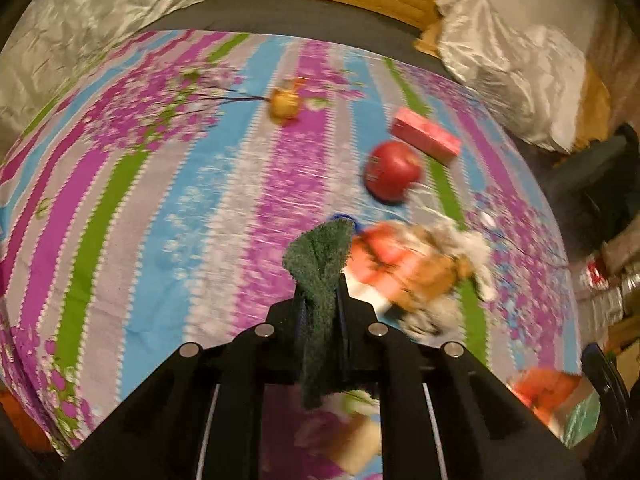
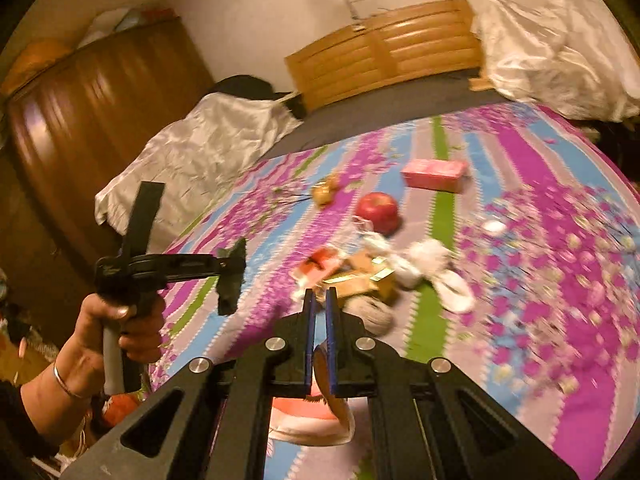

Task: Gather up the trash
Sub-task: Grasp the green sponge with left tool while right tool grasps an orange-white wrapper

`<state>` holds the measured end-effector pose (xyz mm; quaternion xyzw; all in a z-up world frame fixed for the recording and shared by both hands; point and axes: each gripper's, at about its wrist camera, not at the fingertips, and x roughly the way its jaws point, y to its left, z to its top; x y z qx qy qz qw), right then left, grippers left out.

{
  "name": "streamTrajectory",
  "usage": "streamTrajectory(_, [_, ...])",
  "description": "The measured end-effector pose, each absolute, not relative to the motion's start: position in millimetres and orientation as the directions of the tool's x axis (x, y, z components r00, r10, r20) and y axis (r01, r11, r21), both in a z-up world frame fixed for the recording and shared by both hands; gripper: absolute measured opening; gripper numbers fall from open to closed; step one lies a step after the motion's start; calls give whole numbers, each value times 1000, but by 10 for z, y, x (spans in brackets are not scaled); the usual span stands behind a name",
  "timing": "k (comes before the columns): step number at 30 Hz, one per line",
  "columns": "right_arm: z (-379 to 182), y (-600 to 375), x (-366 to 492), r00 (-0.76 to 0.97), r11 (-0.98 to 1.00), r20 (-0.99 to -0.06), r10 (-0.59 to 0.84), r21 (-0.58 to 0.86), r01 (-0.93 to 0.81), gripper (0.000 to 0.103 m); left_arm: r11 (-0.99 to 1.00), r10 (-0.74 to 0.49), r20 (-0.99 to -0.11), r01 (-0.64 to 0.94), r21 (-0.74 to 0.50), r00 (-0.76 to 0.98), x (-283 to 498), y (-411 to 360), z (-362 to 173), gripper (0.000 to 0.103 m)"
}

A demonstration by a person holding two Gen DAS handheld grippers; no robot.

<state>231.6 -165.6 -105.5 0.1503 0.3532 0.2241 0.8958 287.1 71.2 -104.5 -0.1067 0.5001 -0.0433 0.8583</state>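
- Trash lies in a loose heap (image 2: 372,276) of crumpled white paper, tan cardboard and an orange-and-white wrapper near the middle of the bed, on the striped purple, blue, green and grey floral bedsheet (image 1: 160,200).
- In the left wrist view the same heap (image 1: 420,268) sits just to the right of the gripper's tips, blurred.
- The left gripper (image 1: 320,280) has its jaws pressed together on a dark green fibrous scouring-pad strip (image 1: 318,264); the strip sticks out past the tips and hangs back down between the fingers.
- In the right wrist view a person's hand (image 2: 120,328) holds that left gripper (image 2: 232,276) by its handle at the left, above the bedsheet edge, a thin bangle on the wrist.
- The right gripper (image 2: 320,300) has its blue-lined jaws nearly together, pinching the edge of an orange-and-white wrapper (image 2: 316,412) that hangs below them, close to the camera.
- A round red apple (image 2: 378,210) rests just beyond the heap, and a pink rectangular box (image 2: 434,174) lies a little farther back.
- A small yellow-orange object (image 2: 326,192), too blurred to identify, lies left of the apple.
- Crumpled white satin pillows (image 2: 560,52) flank a slatted wooden headboard (image 2: 384,48) at the far end.
- A dark brown wooden wardrobe (image 2: 80,120) stands at the left.
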Motion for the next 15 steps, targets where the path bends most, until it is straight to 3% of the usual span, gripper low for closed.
streamTrajectory(7, [-1241,-2034,2146,680,883,-586,441,420,-210,6,966,-259,-835,111,-235,485,2692,57,-938,12])
streamTrajectory(11, [-1784,-2062,2173,590,918,-709,387,356,-175,7,962,-271,-837,167,-216,475,2605,-211,-942,12])
streamTrajectory(15, [-2022,-2123,2051,530,921,-756,385,353,-165,12,960,-271,-846,196,-201,459,2542,-311,-987,12])
